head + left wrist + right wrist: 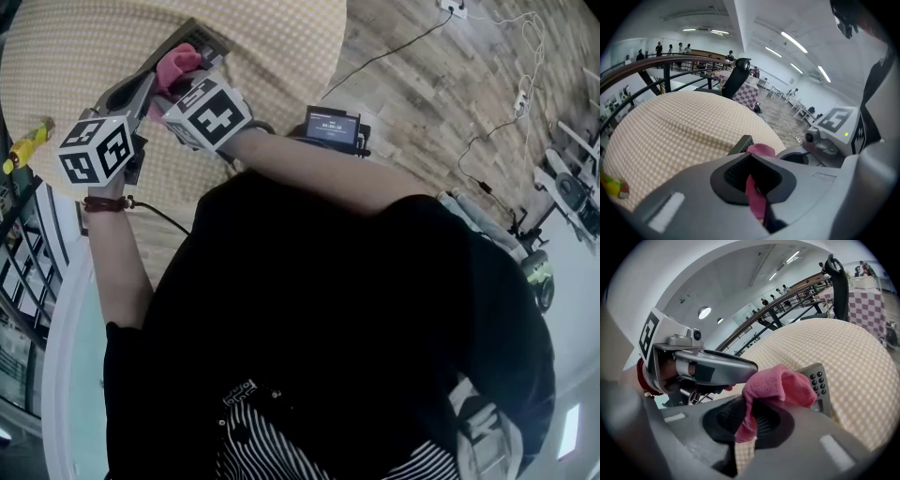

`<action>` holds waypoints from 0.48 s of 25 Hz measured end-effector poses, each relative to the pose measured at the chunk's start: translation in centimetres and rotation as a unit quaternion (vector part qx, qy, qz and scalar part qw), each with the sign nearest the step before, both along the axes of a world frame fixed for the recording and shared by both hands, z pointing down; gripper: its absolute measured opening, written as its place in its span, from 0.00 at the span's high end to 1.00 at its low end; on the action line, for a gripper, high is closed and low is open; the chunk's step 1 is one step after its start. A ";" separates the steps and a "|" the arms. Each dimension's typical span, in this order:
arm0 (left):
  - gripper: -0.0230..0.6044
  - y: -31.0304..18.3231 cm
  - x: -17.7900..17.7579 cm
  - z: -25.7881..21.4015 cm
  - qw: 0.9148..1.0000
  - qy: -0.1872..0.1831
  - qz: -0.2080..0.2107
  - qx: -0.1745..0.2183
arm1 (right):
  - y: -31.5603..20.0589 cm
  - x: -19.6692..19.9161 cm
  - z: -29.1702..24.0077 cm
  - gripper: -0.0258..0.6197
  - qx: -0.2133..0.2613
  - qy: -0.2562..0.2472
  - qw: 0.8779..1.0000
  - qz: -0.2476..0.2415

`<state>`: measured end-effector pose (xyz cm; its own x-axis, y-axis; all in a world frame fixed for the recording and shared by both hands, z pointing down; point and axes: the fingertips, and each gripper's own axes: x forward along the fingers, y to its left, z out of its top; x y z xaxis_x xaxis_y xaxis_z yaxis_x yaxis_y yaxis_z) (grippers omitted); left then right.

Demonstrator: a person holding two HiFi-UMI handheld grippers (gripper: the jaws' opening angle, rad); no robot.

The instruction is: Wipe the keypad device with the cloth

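Note:
Above the round table, the dark keypad device (202, 39) is tilted, its keys (819, 381) facing the right gripper view. My left gripper (157, 67) is shut at the device's near end (740, 143). A strip of the pink cloth (755, 193) shows in the slit between its jaws. My right gripper (749, 414) is shut on the pink cloth (776, 386), which is bunched against the device's face and hides its left part. In the head view the cloth (178, 66) sits between the two grippers, just ahead of my right gripper (184, 79). The left gripper's jaws touch the cloth's left side in the right gripper view.
The table (281, 47) wears a yellow checked cover (670, 131). A small yellow-and-red object (614, 186) lies near its left edge. A small screen device (333, 127) stands at the table's near edge. Cables (487, 141) run over the wooden floor. A railing (656, 63) stands behind the table.

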<state>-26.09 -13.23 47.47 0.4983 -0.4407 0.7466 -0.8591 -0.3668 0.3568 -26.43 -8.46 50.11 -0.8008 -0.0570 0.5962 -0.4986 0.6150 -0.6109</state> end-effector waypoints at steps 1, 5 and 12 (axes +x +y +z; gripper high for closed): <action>0.96 0.1 -0.3 0.3 1.000 -0.020 0.012 0.000 | 0.1 0.0 0.2 0.89 0.001 0.004 1.000 -0.002; 0.96 0.0 -0.9 0.5 0.998 -0.052 0.030 0.001 | 0.8 0.0 0.4 0.89 0.001 0.011 1.000 -0.005; 0.96 -0.6 -1.3 3.4 0.993 -0.108 0.040 -0.026 | 0.7 -0.5 1.3 0.89 0.006 0.019 1.000 -0.022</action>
